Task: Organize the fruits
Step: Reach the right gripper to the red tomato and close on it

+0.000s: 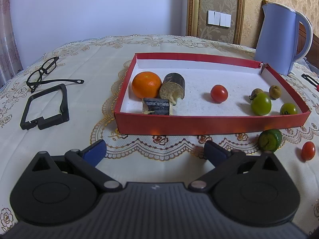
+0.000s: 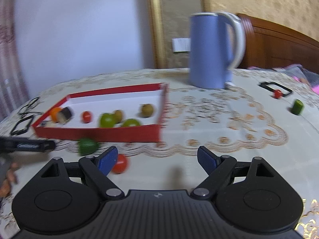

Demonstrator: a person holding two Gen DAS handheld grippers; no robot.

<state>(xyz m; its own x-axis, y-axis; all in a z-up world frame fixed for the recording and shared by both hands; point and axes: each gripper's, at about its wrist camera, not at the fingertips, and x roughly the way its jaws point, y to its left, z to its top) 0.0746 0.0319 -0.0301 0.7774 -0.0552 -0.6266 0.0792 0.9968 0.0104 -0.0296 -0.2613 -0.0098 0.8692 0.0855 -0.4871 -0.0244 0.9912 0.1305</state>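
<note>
A red box with a white floor holds an orange, two dark cut pieces, a red tomato, two green tomatoes and two small brown fruits. Outside its front wall lie a green cut piece and a red tomato. My left gripper stands open and empty just before the box. In the blurred right wrist view my right gripper is open and empty; a red tomato lies beside its left fingertip, the green piece beyond.
Black glasses and a black frame lie left of the box. A blue kettle stands behind it. Far right on the lace tablecloth are another black frame, a small red fruit and a green piece.
</note>
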